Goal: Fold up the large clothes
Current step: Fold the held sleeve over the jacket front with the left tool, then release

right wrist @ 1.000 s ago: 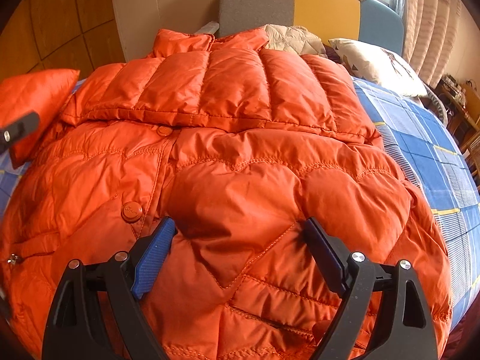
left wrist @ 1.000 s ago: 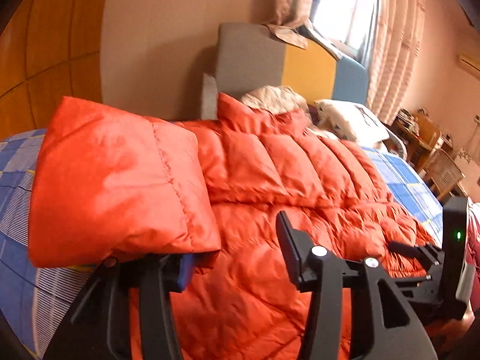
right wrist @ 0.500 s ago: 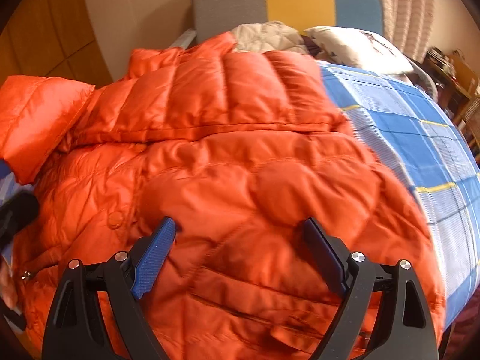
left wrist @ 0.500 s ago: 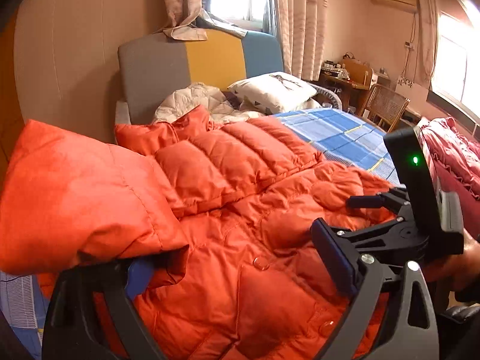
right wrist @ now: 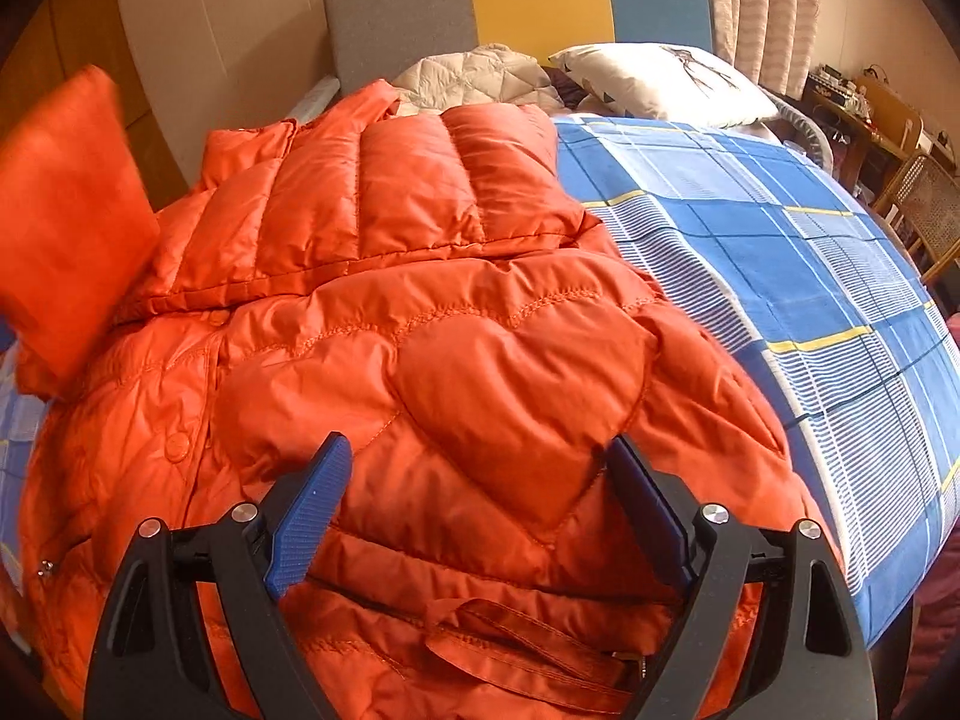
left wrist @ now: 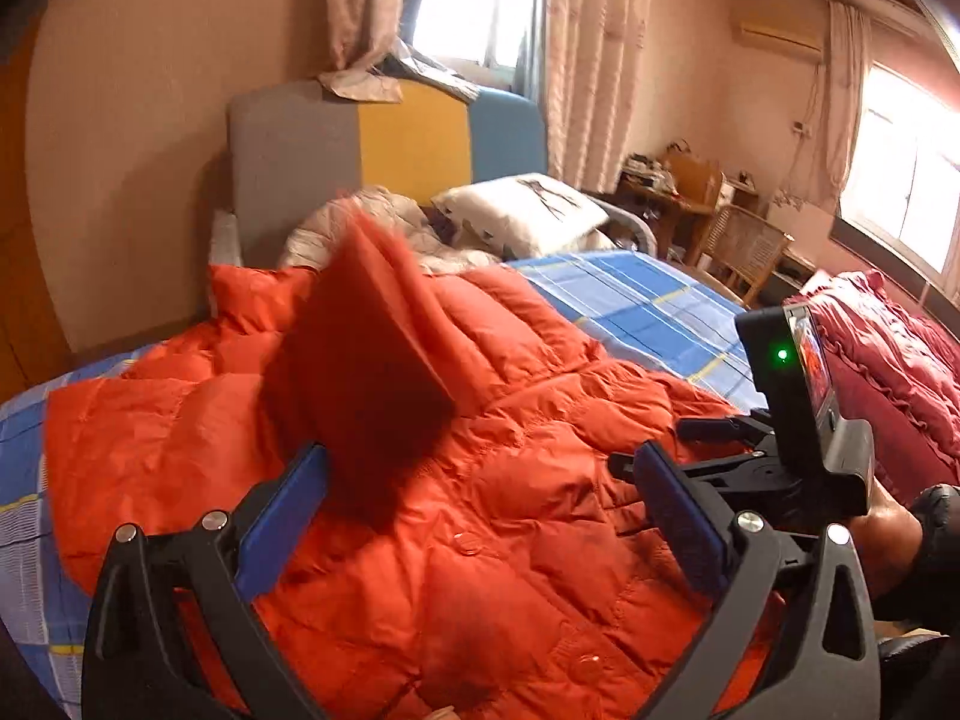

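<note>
Covering most of the bed (right wrist: 780, 252), the orange jacket (right wrist: 456, 360) lies front-up and spread flat on the blue checked sheet, collar toward the headboard (left wrist: 384, 144), which gives room to fold the sides inward. One sleeve is already laid across the chest (right wrist: 372, 198), so that side looks done, I'd judge. The other sleeve (left wrist: 366, 372) is blurred and up in the air over the jacket's middle, apparently tossed inward so it lands across the body; it is seen too from the right wrist view, at the far left edge. Left gripper (left wrist: 480, 498) has just been opening and stands wide, released: the sleeve's cuff end hangs just by its left pad but is not pinched. Right gripper (right wrist: 480, 480) hovers low over the heart-quilted panel near the hem, jaws spread, lately closing a little, nothing clamped between them; likely staged there to take the hem for the next fold up, or to steady the body. Its body with a green light shows in the left view, and a hand (left wrist: 888, 534) grips it. Pillow (right wrist: 660, 78) and beige quilt (right wrist: 474, 78) sit by the headboard, clear of the fold area.
</note>
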A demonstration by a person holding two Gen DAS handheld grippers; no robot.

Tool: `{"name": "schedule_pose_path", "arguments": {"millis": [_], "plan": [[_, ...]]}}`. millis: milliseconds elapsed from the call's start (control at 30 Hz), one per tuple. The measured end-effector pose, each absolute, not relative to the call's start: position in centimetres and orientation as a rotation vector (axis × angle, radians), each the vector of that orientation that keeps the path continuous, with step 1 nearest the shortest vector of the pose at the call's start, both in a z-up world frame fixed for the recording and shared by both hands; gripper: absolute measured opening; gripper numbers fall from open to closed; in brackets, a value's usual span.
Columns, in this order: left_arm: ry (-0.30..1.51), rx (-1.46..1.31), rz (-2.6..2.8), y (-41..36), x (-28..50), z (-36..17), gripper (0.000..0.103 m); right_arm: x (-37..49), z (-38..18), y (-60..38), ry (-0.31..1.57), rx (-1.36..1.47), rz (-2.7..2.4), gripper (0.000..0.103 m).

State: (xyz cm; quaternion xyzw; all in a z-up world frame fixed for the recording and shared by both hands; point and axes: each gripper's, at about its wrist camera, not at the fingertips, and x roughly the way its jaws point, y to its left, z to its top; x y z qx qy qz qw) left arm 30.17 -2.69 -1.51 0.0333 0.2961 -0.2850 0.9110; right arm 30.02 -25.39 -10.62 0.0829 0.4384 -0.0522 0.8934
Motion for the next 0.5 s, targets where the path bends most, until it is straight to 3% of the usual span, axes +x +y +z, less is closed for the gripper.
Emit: {"name": "schedule_pose_path", "arguments": {"millis": [100, 267, 400, 467, 500], "plan": [[0.615, -0.025, -0.532, 0.6, 28.8, -1.7, 0.101, 29.6, -10.0, -25.3, 0.882, 0.242, -0.051, 0.076], [0.663, -0.071, -0.373, 5.6, 27.4, -3.7, 0.101, 30.6, -9.0, -23.3, 0.858, 0.396, 0.15, 0.075], [0.723, -0.116, -0.24, 8.7, 27.4, -5.7, 0.101, 32.9, -9.3, -20.2, 0.879, 0.422, 0.225, 0.062], [0.741, -0.121, -0.171, 9.4, 27.7, -6.7, 0.101, 34.1, -9.7, -18.5, 0.907, 0.379, 0.226, 0.05], [0.749, -0.125, -0.156, 9.7, 27.9, -7.0, 0.101, 34.7, -10.0, -17.6, 0.926, 0.343, 0.224, 0.032]]}}
